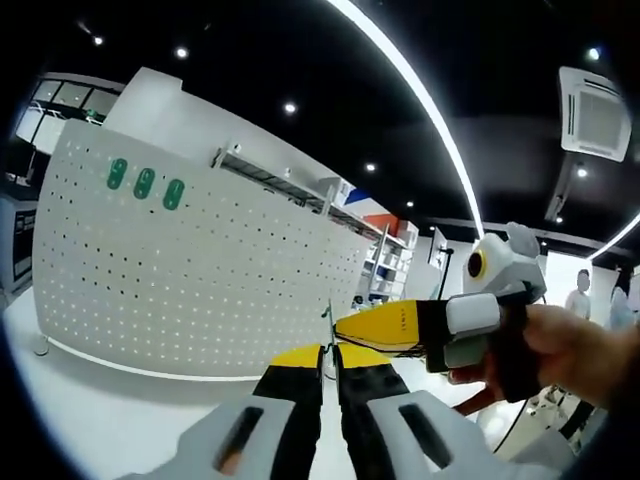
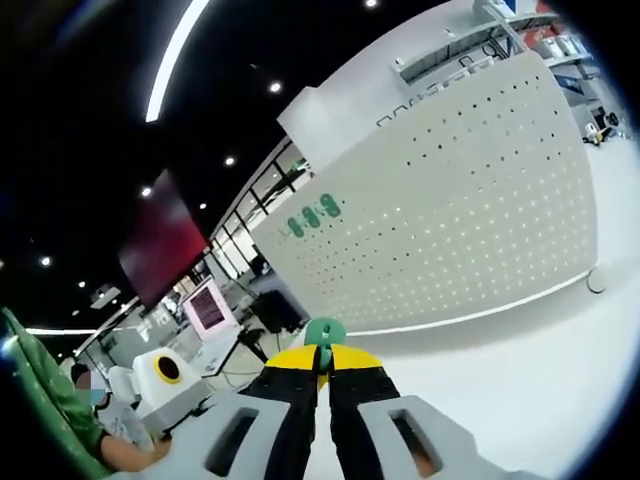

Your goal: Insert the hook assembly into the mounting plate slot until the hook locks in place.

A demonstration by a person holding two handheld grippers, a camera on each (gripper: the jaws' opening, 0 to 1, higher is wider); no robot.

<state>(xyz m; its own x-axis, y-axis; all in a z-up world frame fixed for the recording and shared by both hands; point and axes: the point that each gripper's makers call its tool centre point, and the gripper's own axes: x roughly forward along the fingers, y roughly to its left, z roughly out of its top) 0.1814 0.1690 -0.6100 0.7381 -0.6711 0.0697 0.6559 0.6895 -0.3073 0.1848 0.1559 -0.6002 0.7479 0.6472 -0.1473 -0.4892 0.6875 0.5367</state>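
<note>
Far from the white board (image 2: 440, 220), the right tool (image 2: 322, 372) pinches a green hook (image 2: 324, 333); left tool (image 1: 328, 362) is together; pushing in remains.

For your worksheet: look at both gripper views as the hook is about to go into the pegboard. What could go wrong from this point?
1. The right gripper pinches the green hook only by its edge; it could twist or slip when pressed into the pegboard.
2. The holes are many and alike, so the hook may miss the row beside the three green hooks already mounted.
3. The left gripper sits close to the right gripper; they could bump.
</note>
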